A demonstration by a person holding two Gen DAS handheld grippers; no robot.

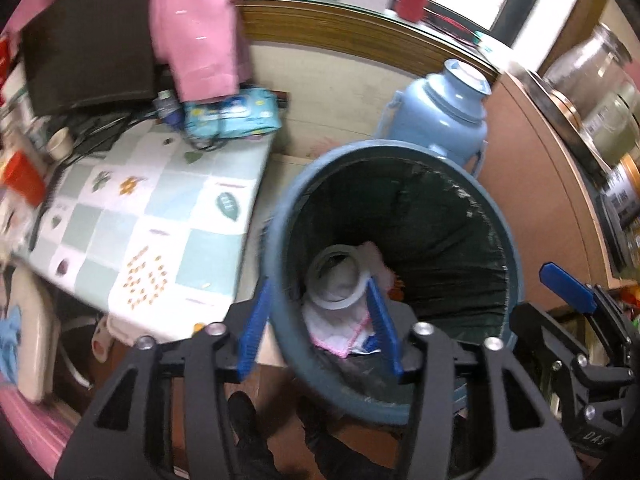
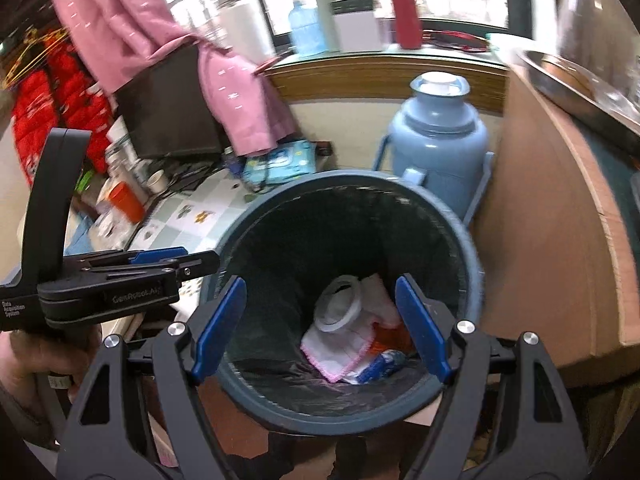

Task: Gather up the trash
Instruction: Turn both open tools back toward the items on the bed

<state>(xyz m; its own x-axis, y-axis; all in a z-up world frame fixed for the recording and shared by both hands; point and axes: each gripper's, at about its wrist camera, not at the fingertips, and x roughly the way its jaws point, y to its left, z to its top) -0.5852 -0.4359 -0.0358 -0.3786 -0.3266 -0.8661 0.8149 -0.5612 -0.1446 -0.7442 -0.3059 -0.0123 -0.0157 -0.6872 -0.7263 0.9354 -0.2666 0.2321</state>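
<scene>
A blue-grey bin [image 1: 516,264] [image 2: 472,264] lined with a dark bag stands on the floor below both grippers. Inside lie a white tape roll [image 1: 352,304] [image 2: 340,320], a white cloth with pink edging [image 1: 332,332] [image 2: 332,348], and orange and blue wrappers [image 2: 384,356]. My left gripper [image 1: 316,328] is open and empty above the bin's left rim. My right gripper [image 2: 320,324] is open and empty over the bin's mouth. The left gripper also shows at the left of the right wrist view [image 2: 160,260].
A table with a checked cloth [image 1: 160,216] [image 2: 188,216] stands left of the bin, with cups, a red box [image 1: 22,176] and a dark monitor [image 1: 88,40]. A light-blue thermos jug [image 1: 436,116] [image 2: 436,136] stands behind the bin. A brown cabinet [image 1: 540,200] [image 2: 548,220] is on the right.
</scene>
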